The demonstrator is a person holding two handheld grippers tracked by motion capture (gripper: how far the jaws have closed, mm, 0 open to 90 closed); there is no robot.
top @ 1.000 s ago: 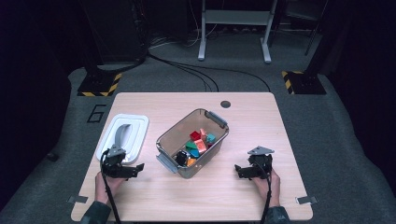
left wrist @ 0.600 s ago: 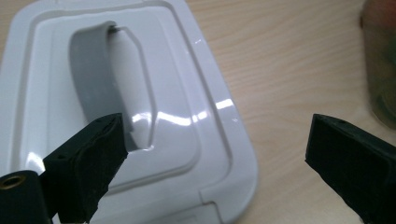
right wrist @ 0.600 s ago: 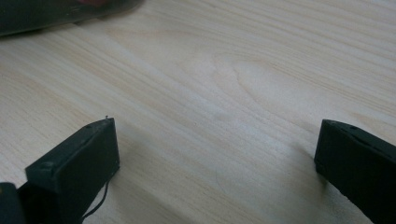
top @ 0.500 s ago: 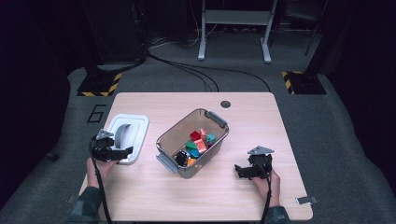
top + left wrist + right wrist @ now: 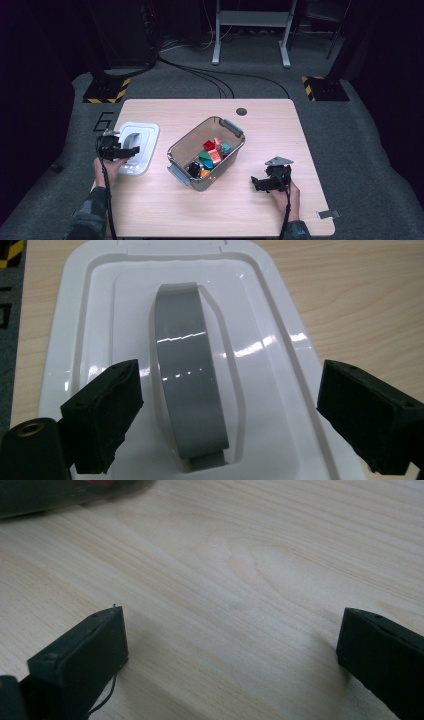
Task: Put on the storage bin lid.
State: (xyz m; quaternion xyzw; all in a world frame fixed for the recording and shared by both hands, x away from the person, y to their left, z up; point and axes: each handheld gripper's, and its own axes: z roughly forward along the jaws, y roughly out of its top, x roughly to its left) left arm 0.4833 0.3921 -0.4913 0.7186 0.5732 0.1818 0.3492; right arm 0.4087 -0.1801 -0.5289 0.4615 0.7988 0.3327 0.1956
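The wooden table (image 5: 280, 130) carries everything here, and the work in hand looks like closing up the container, a job I judge barely begun.

The clear bin (image 5: 207, 152) sits near the table's centre, open at the top, with coloured blocks (image 5: 212, 154) piled inside. Nothing covers it yet.

The white lid (image 5: 146, 134) lies flat on the table at about nine o'clock from the bin, close beside it but apart from it. Its grey handle (image 5: 187, 370) runs along the middle of the lid, resting in a recess.

The left gripper (image 5: 120, 150) hovers over the lid at its six o'clock end. In the left gripper view its jaws stand spread on either side of the grey handle, which lies between them; the pads do not press on it, though the jaws have just been closing in. So the lid is lined up for a grasp but not gripped.

The right gripper (image 5: 262, 183) waits at roughly four o'clock from the bin, well apart from it. Its jaws are spread wide over bare wood, holding nothing.

What is left, as I read it: pinch the handle, lift the lid, carry it toward three o'clock over the bin, and seat it on the rim.
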